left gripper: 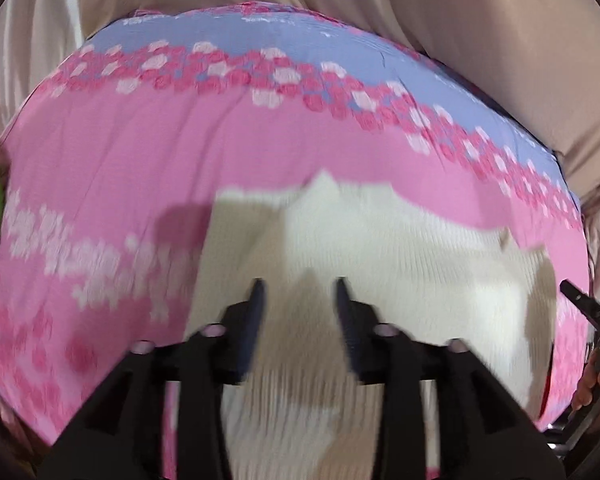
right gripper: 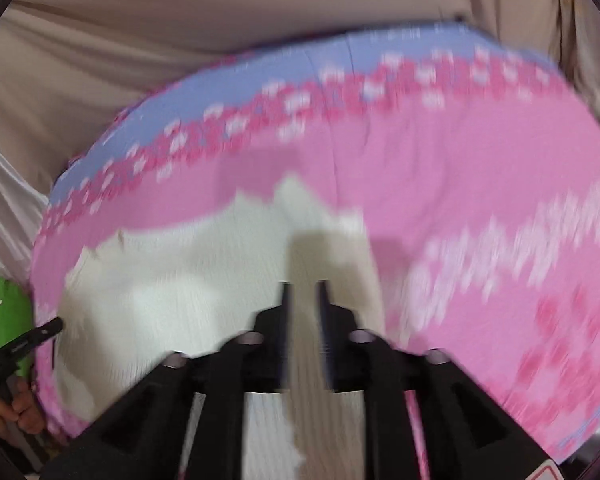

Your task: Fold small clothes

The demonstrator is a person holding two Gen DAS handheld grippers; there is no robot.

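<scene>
Folding under way: white garment (left gripper: 340,248) flat on pink floral-covered counter (left gripper: 120,140), further folds apparently left. Left gripper (left gripper: 300,292) and right gripper (right gripper: 304,292) fingers partly open, gripping nothing.

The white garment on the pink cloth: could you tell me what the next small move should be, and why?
Probably lower both grippers to its near edge and pinch it for a fold. The white garment lies spread on the pink floral cloth, and the left gripper and right gripper both hover over it with jaws apart and nothing visibly between them. Blur hides the exact edges.
</scene>
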